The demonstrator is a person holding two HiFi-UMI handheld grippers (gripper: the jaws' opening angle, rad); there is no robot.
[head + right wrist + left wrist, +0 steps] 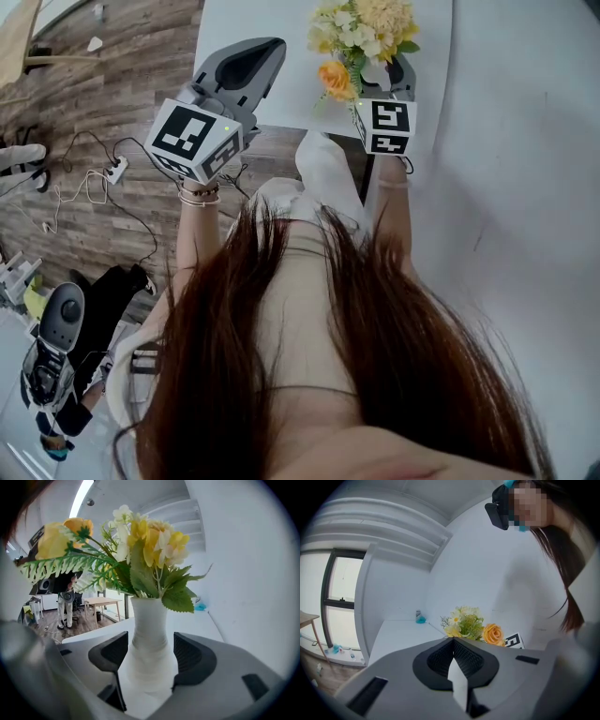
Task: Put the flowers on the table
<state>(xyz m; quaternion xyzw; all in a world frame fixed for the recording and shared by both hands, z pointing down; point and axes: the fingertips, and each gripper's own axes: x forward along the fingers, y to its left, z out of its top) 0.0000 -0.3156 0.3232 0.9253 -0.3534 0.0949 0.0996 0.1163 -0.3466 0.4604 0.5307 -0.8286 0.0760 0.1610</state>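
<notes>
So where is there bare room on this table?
Bare tabletop lies left of the vase, under the left gripper, out to the edge above the wood floor, and beyond the vase toward a small blue object. Crowded only at the vase, between the jaws of the right gripper.

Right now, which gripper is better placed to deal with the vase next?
Right. The right gripper has the vase between its open jaws; the left gripper is shut, empty and off to the side.

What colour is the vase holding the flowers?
White. The tall ribbed white vase shows best in the right gripper view.
</notes>
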